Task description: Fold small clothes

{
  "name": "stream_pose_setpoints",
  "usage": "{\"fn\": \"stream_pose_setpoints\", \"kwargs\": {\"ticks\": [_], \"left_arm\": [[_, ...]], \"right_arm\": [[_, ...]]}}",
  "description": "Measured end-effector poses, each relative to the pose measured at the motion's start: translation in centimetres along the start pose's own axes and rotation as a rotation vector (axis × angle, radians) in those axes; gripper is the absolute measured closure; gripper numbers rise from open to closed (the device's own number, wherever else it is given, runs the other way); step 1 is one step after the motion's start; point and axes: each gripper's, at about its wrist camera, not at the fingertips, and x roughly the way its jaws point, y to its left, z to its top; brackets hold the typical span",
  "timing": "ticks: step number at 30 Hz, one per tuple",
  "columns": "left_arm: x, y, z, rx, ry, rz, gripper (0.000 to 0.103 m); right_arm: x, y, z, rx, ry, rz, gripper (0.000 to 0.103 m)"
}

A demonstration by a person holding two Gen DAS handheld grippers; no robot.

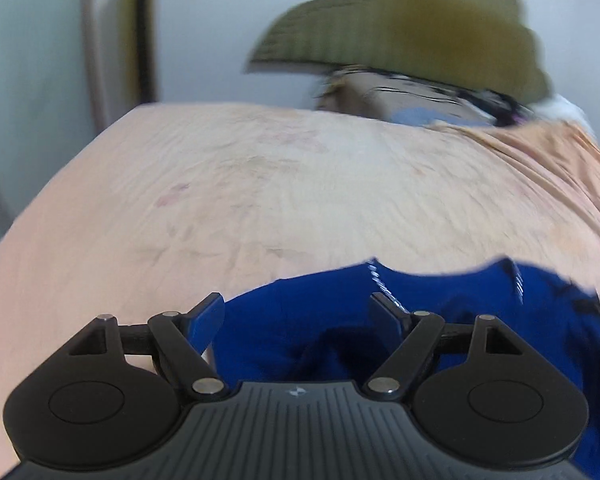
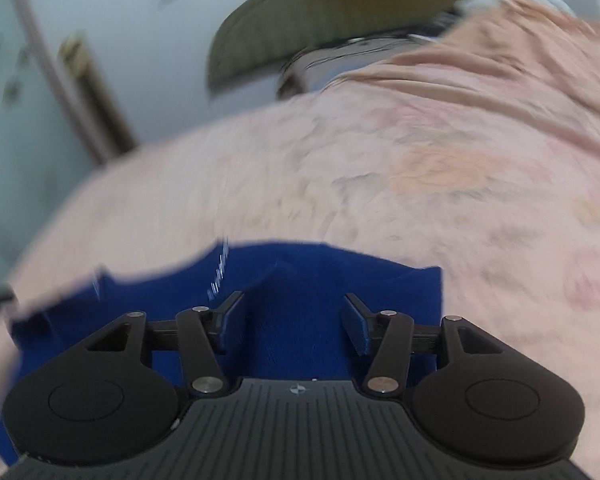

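Observation:
A small royal-blue garment [image 1: 452,320] lies on a peach bedsheet [image 1: 260,184], with silver print near its far edge. My left gripper [image 1: 300,316] is open just above the garment's left part, fingers spread wide with blue cloth between them. In the right wrist view the same garment [image 2: 300,276] lies under my right gripper [image 2: 292,316], which is open over its right part near the right edge. Neither gripper holds cloth. Both views are motion-blurred.
An olive-green wide-brimmed hat [image 1: 400,28] sits on a pile of things [image 1: 412,96] at the bed's far end; it also shows in the right wrist view [image 2: 320,12]. The sheet [image 2: 460,168] rises in folds at the right. A pale wall [image 1: 32,80] stands left.

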Motion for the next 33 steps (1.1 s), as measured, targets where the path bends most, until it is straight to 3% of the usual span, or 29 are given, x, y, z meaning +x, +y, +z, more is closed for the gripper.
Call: {"fn": "stream_pose_setpoints", "kwargs": {"ticks": [5,11,12,14,15,16,17,18,19,21,24,28,31,33], "left_arm": [[-1.5,-0.5,-1.4,0.271,-0.079,-0.142,0.024],[-0.8,-4.1,-2.2,0.602,-0.088,-0.261,0.024],[-0.2,-4.7,-2.2,0.629,-0.083,-0.263,0.024],[0.7,-5.8,-2.6,0.676,-0.075,-0.257,0.024],[1.1,-6.1,-2.6,0.682,-0.077,-0.245,0.024],[1.6,-6.4,-2.6,0.669,-0.072,-0.229,0.037],[2.0,-6.4,-2.3,0.642,-0.054,-0.225,0.055],[2.6,-6.3,-1.9,0.595,-0.014,-0.223,0.091],[3.0,-5.8,-1.4,0.539,0.018,-0.221,0.097],[2.9,-4.8,-1.0,0.465,0.001,-0.252,0.097],[3.3,-4.1,-0.4,0.406,0.0,-0.213,0.097],[5.3,-3.9,-0.1,0.336,0.043,-0.149,0.097],[6.3,-4.2,-0.2,0.298,0.079,-0.097,0.094],[5.9,-4.1,-0.5,0.291,0.074,-0.06,0.093]], "right_arm": [[0.2,-1.0,-0.2,-0.058,0.02,0.05,0.038],[0.8,-0.2,-0.2,-0.099,0.007,0.063,0.038],[0.9,0.0,-0.2,-0.1,-0.002,0.069,0.042],[1.1,0.3,-0.1,-0.096,-0.002,0.074,0.071],[1.3,0.4,0.0,-0.092,0.008,0.068,0.078],[1.4,0.3,-0.1,-0.082,0.012,0.062,0.092],[1.4,0.3,-0.1,-0.071,0.009,0.065,0.094],[1.2,0.2,-0.1,-0.059,-0.006,0.065,0.095],[0.9,0.1,-0.1,-0.047,-0.032,0.053,0.095],[-0.1,-0.1,0.1,-0.026,-0.085,0.03,0.095],[-0.8,-0.5,0.7,0.0,-0.135,-0.031,0.096],[1.1,-1.1,1.1,0.039,-0.096,-0.082,0.095],[2.3,-1.1,0.6,0.04,-0.071,-0.156,0.081],[0.8,-1.0,0.3,0.053,-0.113,-0.231,0.065]]}}
